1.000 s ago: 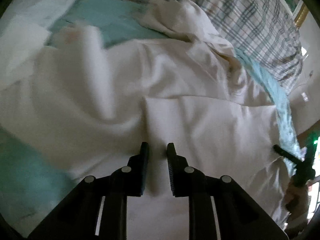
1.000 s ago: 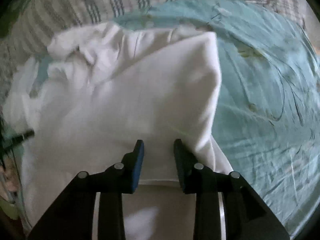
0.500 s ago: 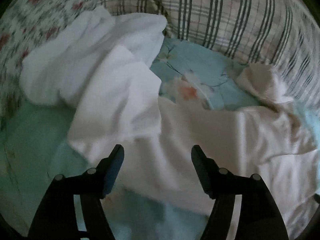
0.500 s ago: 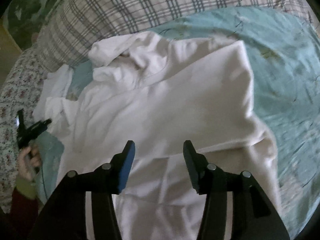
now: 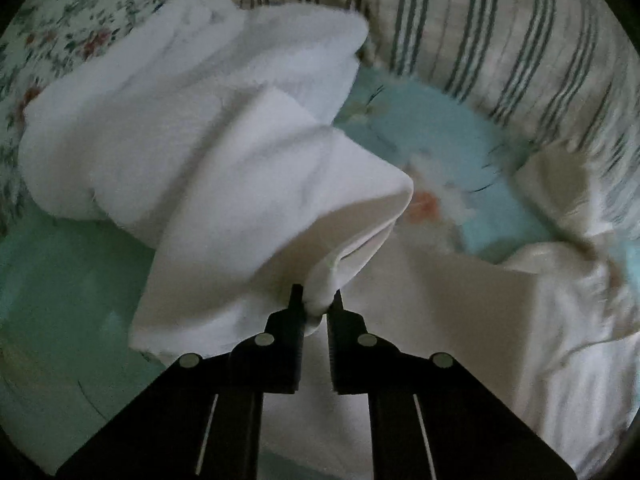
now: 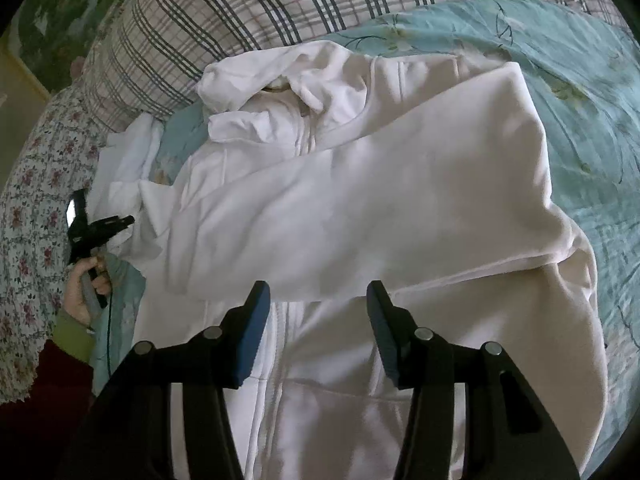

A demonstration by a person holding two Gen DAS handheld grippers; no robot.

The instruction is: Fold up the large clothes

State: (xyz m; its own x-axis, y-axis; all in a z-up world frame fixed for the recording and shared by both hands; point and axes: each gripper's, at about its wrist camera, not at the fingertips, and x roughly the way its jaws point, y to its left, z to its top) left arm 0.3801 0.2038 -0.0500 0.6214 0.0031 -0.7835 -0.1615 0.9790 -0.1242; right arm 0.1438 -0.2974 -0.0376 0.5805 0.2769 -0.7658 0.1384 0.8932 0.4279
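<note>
Garment: large white zip-front fleece jacket point(image 6: 400, 208), spread on the bed over a pale blue floral bedsheet point(image 6: 592, 92); the zip runs up the middle toward the crumpled collar near the plaid pillow point(image 6: 280, 4).

Right sleeve: lies folded across the chest, its cuff end just ahead of the right hand-held gripper point(image 6: 318, 300).

Right hand-held gripper state: jaws spread about half-way, nothing between them, hovering over the jacket front. A second ago they stood narrower and low at the sleeve edge; they have since widened and held that width, so the sleeve has been let go in place.

Left sleeve: white cuffed sleeve point(image 5: 256, 200), bunched and lifted off the bed at the jacket's left side, beside the floral-print quilt point(image 5: 60, 28).

Left hand-held gripper state: left hand-held gripper point(image 5: 316, 304), jaws closing, nearly pressed together, with a fold of the cuff pinched between the pads. Half a second ago these jaws were wide and empty above the same sleeve; one second ago they stood over the jacket body.

Meaning for task: judged, one sleeve fold is finished and the second has begun. The pinch is on a small wad of cloth, so it may slip when the sleeve is drawn across.

Remaining: left sleeve fold, then folding the body.
</note>
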